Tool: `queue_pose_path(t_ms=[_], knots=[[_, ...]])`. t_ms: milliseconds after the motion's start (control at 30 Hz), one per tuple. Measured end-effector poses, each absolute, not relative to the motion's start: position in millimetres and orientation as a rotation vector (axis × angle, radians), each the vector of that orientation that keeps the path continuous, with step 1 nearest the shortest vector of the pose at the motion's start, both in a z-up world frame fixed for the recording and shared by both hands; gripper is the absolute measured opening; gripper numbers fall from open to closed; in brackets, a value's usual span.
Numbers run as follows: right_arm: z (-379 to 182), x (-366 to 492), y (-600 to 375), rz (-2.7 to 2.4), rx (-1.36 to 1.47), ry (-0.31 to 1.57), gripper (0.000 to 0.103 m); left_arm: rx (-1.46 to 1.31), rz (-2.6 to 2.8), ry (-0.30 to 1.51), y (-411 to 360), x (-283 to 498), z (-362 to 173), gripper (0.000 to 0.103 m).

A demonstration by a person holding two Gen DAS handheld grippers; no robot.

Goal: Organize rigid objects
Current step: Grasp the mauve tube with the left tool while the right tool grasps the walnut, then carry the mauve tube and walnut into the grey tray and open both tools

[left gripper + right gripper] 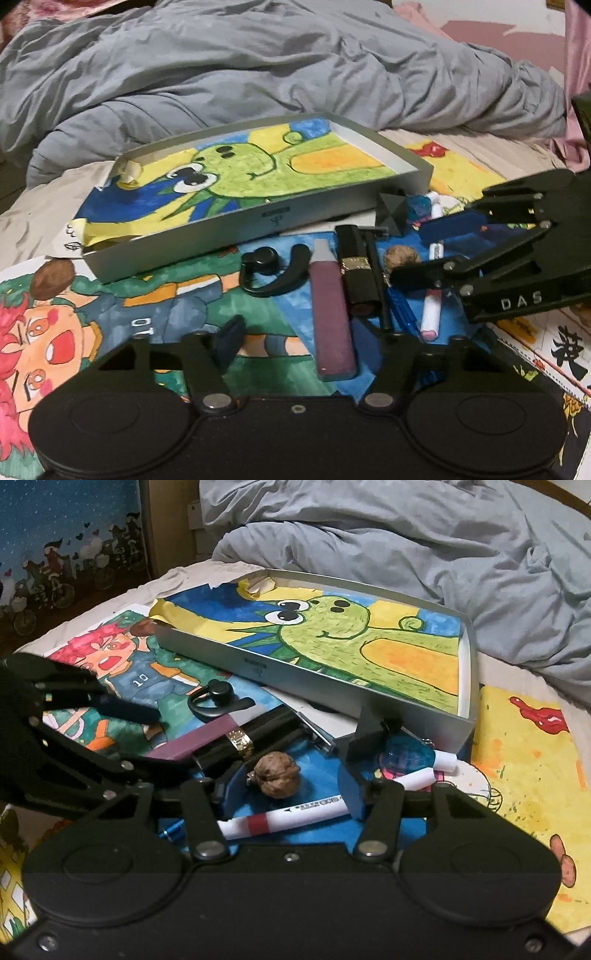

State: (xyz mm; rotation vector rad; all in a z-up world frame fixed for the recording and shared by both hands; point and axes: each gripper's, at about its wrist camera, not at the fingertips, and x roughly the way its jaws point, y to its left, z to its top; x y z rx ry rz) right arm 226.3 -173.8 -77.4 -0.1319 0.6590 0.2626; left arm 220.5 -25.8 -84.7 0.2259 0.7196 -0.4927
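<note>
On a bed [33,221] strewn with children's paintings, the left tongs [310,332] stand released, their fingers straddling a purple tube [332,314] without pressing it. The tube lies lengthwise away from the camera, grey cap pointing toward the silver tray [236,236]. A black lipstick [360,273] with a gold band runs parallel just beside it. The right tongs [291,794] are likewise unclenched, a walnut [277,779] sitting between their fingers, clear of both. A white marker [295,812] with a red band lies crosswise just in front of the walnut. The tray, lined with a green dinosaur drawing, rests beyond the clutter, before a rumpled grey duvet [258,55]
</note>
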Motion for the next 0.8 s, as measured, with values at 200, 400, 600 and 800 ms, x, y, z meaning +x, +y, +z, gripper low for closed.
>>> queue_pose_path(t_ms=[200, 400, 600, 800], knots=[[-80, 234, -176, 0.283, -0.081, 0.691, 0.025, 0.211, -0.522, 0.741, -30, 221, -87, 0.041], [-81, 237, -176, 0.286, -0.067, 0.700, 0.022, 0.202, -0.506, 0.746, -33, 221, -87, 0.025], [-76, 231, -173, 0.275, -0.092, 0.677, 0.021, 0.127, -0.488, 0.762, -26, 222, -83, 0.022], [-51, 219, -180, 0.236, -0.067, 0.573, 0.021, 0.106, -0.456, 0.716, -29, 205, -68, 0.022]])
